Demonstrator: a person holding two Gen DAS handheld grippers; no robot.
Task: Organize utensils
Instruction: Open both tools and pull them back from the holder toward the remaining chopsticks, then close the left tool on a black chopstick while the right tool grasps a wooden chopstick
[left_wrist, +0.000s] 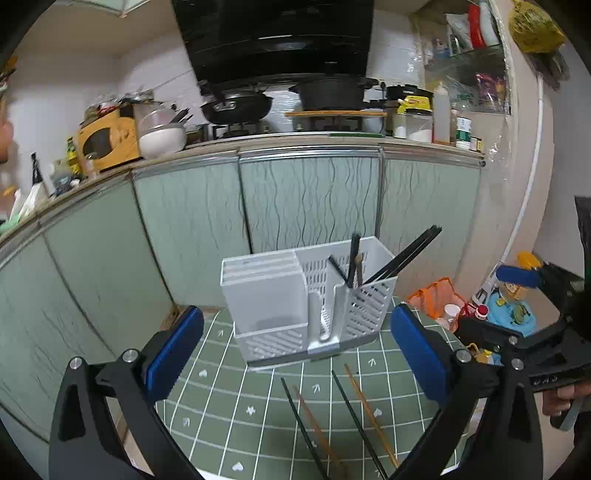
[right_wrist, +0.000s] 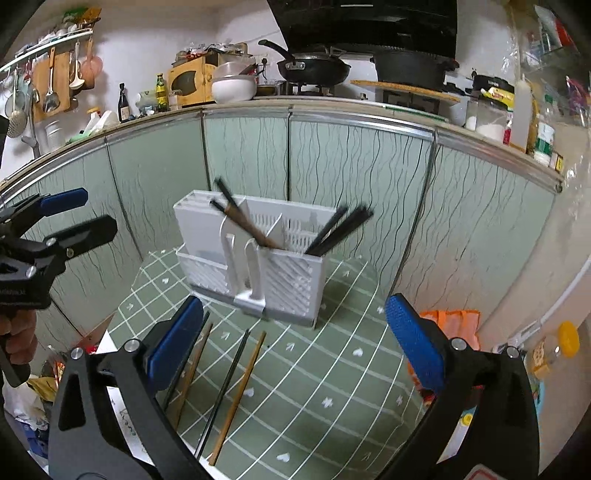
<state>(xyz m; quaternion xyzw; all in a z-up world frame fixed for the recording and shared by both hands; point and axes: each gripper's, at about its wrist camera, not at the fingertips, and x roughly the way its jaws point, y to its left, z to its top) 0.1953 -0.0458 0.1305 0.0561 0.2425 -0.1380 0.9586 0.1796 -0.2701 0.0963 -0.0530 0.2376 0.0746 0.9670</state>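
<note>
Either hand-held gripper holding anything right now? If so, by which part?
Nothing held. Left hand-held gripper and right hand-held gripper are both open and empty; four chopsticks lie loose on the mat.

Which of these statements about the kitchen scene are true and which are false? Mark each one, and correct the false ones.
1. Both grippers are open and hold nothing. True: the left gripper and the right gripper are spread wide, nothing between the pads.
2. The white utensil holder lies tipped on its side. False: it stands upright on the green mat.
3. Four chopsticks lie loose on the mat in front of the holder. True.
4. The holder is empty. False: dark chopsticks already lean in its compartments.
5. The loose chopsticks are all black. False: two are black, two are brown wood.
</note>
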